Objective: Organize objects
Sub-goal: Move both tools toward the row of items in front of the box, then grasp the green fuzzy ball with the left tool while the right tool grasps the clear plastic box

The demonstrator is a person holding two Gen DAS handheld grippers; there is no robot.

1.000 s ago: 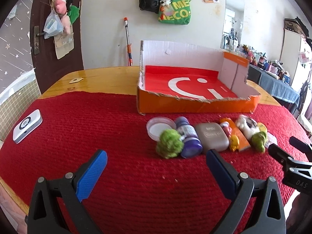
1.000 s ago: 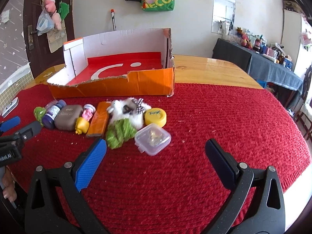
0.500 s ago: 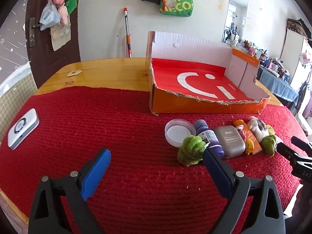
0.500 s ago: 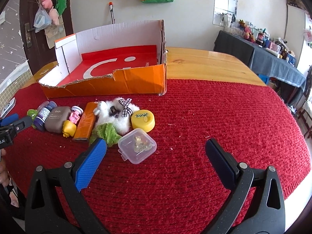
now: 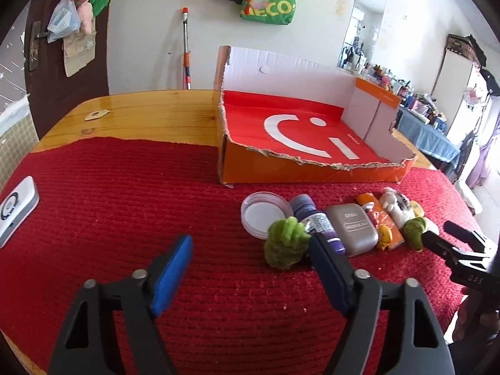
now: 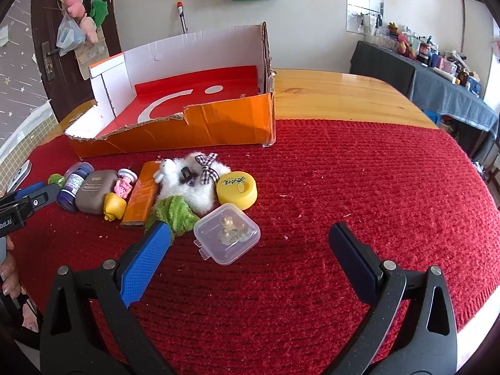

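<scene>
A row of small objects lies on the red cloth in front of an open orange cardboard box (image 5: 312, 172) (image 6: 193, 131). In the left wrist view: a clear lid (image 5: 264, 214), a green fuzzy ball (image 5: 286, 245), a purple bottle (image 5: 315, 222), a grey case (image 5: 354, 228). In the right wrist view: a clear plastic box (image 6: 226, 232), a yellow tin (image 6: 237, 187), a white plush sheep (image 6: 187, 184), an orange pack (image 6: 140, 200). My left gripper (image 5: 250, 259) is open, its right finger beside the green ball. My right gripper (image 6: 250, 243) is open, just before the clear box.
A white device (image 5: 15, 209) lies at the cloth's left edge. The bare wooden table (image 6: 337, 97) shows behind and right of the box. A dark side table (image 6: 437, 90) with clutter stands at the far right. Bags hang on the wall.
My left gripper has moved left, so the objects have shifted right in its view. My right gripper has moved closer to the clear plastic box.
</scene>
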